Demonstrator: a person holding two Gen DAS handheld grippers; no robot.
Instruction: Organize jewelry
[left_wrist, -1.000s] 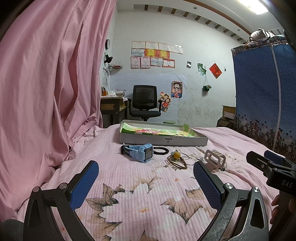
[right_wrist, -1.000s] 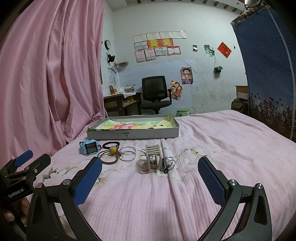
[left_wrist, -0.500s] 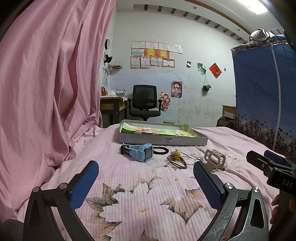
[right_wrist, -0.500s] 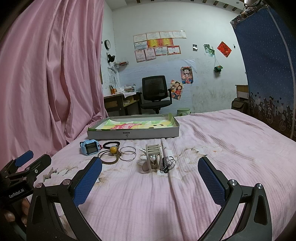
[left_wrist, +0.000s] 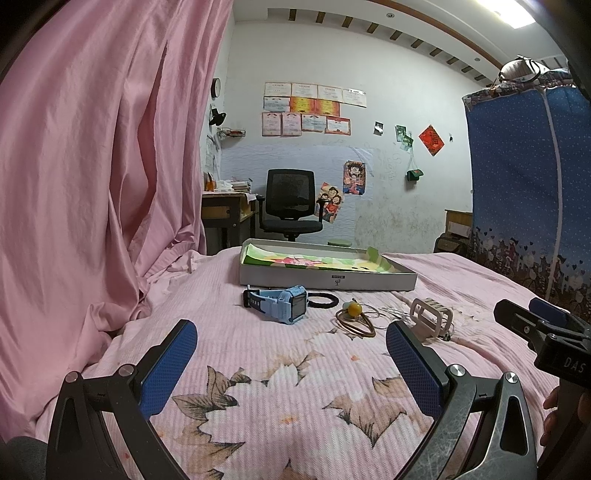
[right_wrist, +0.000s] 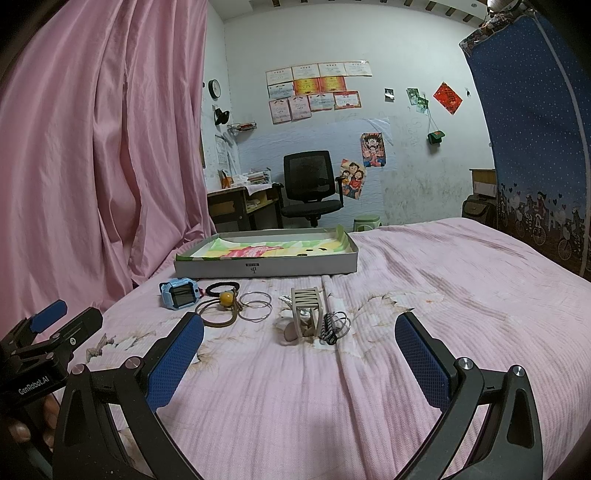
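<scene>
A row of items lies on the pink bedspread in front of a shallow grey box (left_wrist: 325, 282) (right_wrist: 266, 271) lined with bright paper. From left to right: a blue watch (left_wrist: 284, 303) (right_wrist: 178, 297), a black hair tie (left_wrist: 323, 299) (right_wrist: 221, 287), a brown cord with a yellow bead (left_wrist: 355, 314) (right_wrist: 226, 297), thin silver rings (right_wrist: 255, 308), a beige claw clip (left_wrist: 430, 321) (right_wrist: 306, 312) and a small dark clip (right_wrist: 334, 326). My left gripper (left_wrist: 291, 369) is open and empty, short of the watch. My right gripper (right_wrist: 299, 363) is open and empty, short of the claw clip.
A pink curtain (left_wrist: 92, 184) hangs along the left side of the bed. A blue wardrobe (left_wrist: 528, 192) stands on the right. A black office chair (right_wrist: 310, 184) and a desk (right_wrist: 240, 206) stand beyond the bed's far end.
</scene>
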